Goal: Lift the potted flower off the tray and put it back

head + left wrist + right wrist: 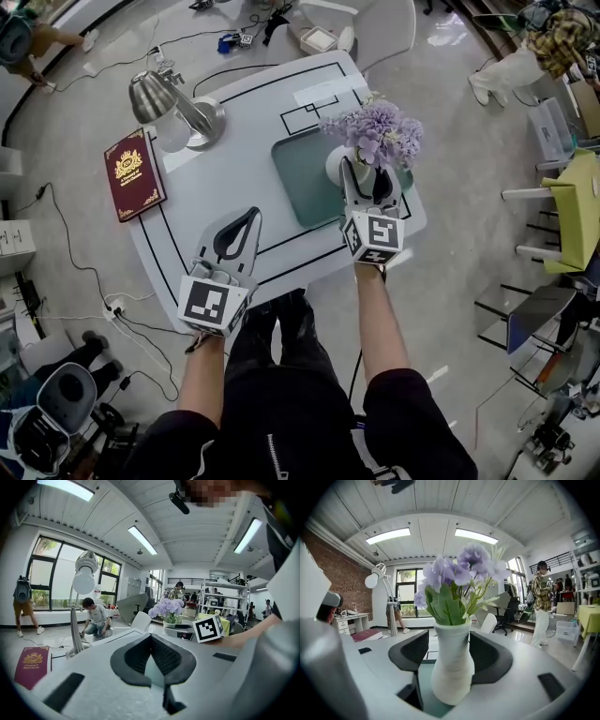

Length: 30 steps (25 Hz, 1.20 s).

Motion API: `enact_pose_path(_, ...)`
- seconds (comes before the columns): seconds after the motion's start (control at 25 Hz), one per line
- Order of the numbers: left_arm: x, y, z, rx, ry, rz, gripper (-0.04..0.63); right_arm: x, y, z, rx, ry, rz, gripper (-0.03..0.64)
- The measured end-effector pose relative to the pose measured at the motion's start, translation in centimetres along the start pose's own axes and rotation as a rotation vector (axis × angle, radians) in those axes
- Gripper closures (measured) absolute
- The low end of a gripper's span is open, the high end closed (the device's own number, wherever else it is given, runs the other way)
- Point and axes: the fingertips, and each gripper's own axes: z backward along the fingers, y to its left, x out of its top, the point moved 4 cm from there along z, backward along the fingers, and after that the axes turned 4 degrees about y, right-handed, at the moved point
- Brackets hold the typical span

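The potted flower, a white vase [336, 165] with lilac blooms [377, 131], stands upright on the green tray [300, 183] at the table's right side. My right gripper [364, 171] reaches level around the vase. In the right gripper view the vase [452, 667] sits between the black pads [412, 651], and a thin gap shows on the left side, so the gripper [449, 641] is open. My left gripper [251, 214] hovers over the table's front middle, left of the tray, tips together and empty. The left gripper view shows its jaws [150, 637] shut, with the flowers [166, 607] beyond.
A silver desk lamp [178, 103] stands at the back left of the white table [234, 159], and a dark red book [134, 173] lies on its left edge. Black tape lines mark the top. A white chair [375, 28] sits behind; people stand around the room.
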Motion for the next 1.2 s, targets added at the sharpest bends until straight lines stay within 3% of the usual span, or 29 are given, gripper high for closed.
enact_pose_path(0.4,0.3,-3.1,0.4,-0.098,-0.019,-0.017,0.591,-0.3,2.9,7.9,0.023,0.038,-0.065,0.378)
enact_pose_path(0.56,0.9,-4.7,0.6,-0.14,-0.033,-0.027,0.591,1.2,5.2,11.5,0.063,0.026,-0.053,0.538)
enact_pose_path(0.68,1.7,-6.0,0.8,-0.178,-0.047,-0.045,0.591,2.6,6.4,14.3,0.06,-0.01,-0.069,0.591)
enact_pose_path(0.92,3.2,-8.7,1.5,-0.243,-0.073,-0.075,0.591,4.6,7.8,18.5,0.047,-0.032,-0.099,0.609)
enact_pose_path(1.2,4.1,-10.8,2.7,-0.298,-0.08,-0.108,0.591,4.8,8.6,22.0,0.011,0.021,-0.104,0.609)
